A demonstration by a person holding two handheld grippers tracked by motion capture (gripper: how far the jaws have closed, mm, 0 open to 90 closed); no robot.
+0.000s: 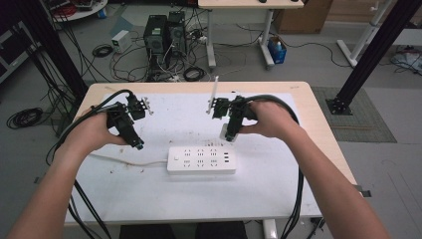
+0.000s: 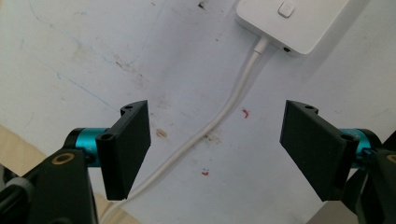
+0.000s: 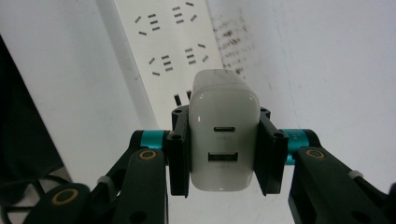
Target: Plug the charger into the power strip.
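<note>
Gripping a rigid, light, smooth USB charger [image 3: 223, 140] by its flat sides, right gripper [image 3: 224, 154] hovers at the power strip's [image 1: 201, 160] one o'clock; left gripper [image 2: 217, 149] released.

The high view looks forward and down from above the person's side, taking in the whole white surface [image 1: 278, 194] with the power strip [image 1: 201, 160] near its middle. The left gripper view rides close above the surface, facing down between its jaws, with the strip's corner [image 2: 289, 23] at one o'clock. The right gripper view sits nearer still, looking along its jaws toward the strip [image 3: 163, 51] at twelve o'clock.
</note>
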